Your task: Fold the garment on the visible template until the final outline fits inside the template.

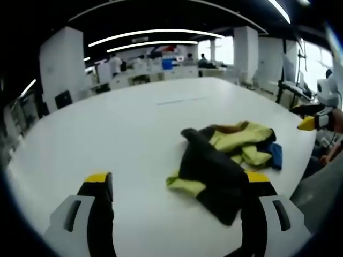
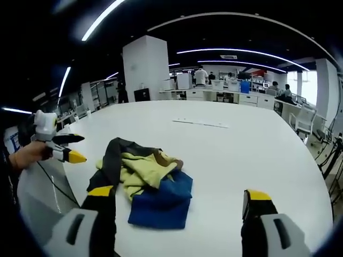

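White table bears the crumpled garment ahead of both grippers' spread, empty jaws.

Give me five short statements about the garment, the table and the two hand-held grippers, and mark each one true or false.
1. The garment lies crumpled in a heap on the white table. True.
2. The garment is a single colour. False: it shows black, yellow-green and blue parts.
3. The right hand-held gripper is clamped on the garment. False: its jaws stand apart with nothing between them.
4. The left hand-held gripper is open in its own view. True.
5. The garment is already folded flat into a neat rectangle. False: it is bunched and unfolded.
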Action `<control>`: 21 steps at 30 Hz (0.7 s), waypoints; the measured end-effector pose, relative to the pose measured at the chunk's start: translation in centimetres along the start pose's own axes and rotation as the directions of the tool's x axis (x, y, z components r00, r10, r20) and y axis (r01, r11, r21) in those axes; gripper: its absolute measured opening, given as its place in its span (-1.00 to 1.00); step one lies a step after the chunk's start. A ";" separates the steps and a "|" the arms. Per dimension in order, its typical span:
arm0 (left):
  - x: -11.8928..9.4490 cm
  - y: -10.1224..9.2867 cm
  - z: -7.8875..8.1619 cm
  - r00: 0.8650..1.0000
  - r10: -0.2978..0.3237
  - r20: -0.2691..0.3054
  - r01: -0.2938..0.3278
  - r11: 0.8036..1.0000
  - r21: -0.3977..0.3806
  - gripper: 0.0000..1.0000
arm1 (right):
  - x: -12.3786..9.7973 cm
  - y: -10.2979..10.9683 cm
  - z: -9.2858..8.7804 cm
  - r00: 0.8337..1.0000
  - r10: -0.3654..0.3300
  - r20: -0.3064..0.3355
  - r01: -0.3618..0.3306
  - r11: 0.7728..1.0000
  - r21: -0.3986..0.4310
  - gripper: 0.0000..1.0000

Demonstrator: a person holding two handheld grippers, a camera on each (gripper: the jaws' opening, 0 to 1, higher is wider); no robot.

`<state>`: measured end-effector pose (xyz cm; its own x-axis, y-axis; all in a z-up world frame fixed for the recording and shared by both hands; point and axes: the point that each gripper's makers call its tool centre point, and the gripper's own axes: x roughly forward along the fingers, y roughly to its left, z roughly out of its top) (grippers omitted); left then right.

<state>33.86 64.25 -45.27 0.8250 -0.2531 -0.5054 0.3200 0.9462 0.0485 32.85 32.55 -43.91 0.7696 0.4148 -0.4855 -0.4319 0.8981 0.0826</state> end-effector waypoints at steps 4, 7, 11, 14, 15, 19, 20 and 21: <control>0.1 -0.1 0.1 1.000 -0.002 0.001 0.002 1.000 0.004 0.92 | -0.1 -0.2 -0.1 1.000 -0.003 -0.005 0.003 1.000 -0.001 0.99; 0.1 -0.2 0.0 1.000 -0.003 0.000 0.003 1.000 0.004 0.92 | -0.2 -0.2 -0.1 1.000 -0.004 -0.005 0.004 1.000 0.002 0.99; 0.1 -0.3 0.1 1.000 -0.005 0.001 0.005 1.000 0.006 0.91 | -0.4 -0.1 -0.1 1.000 0.000 -0.007 0.000 1.000 0.003 0.99; 0.2 -0.5 0.0 1.000 -0.011 -0.006 0.011 1.000 0.007 0.91 | -0.5 -0.1 -0.2 1.000 0.000 -0.010 0.000 1.000 0.002 0.99; 0.2 -0.6 0.0 1.000 -0.013 -0.005 0.013 1.000 0.008 0.91 | -0.5 -0.1 -0.2 1.000 0.000 -0.011 0.000 1.000 0.001 0.99; 0.3 -1.1 -0.1 1.000 -0.026 -0.008 0.027 0.999 0.018 0.90 | -0.5 0.1 0.0 1.000 0.001 -0.014 -0.001 1.000 -0.007 0.99; 0.3 -1.1 -0.1 1.000 -0.029 -0.008 0.029 0.999 0.017 0.89 | -0.5 0.1 0.0 1.000 0.001 -0.015 -0.001 1.000 -0.008 0.99; 0.3 -1.2 0.0 0.999 -0.032 -0.005 0.033 0.999 0.017 0.88 | -0.5 0.2 0.0 1.000 0.001 -0.016 -0.001 1.000 -0.009 0.99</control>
<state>33.68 63.00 -45.50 0.8116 -0.2825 -0.5113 0.3547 0.9338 0.0471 32.34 32.53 -43.66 0.7614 0.4132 -0.4995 -0.4369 0.8963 0.0754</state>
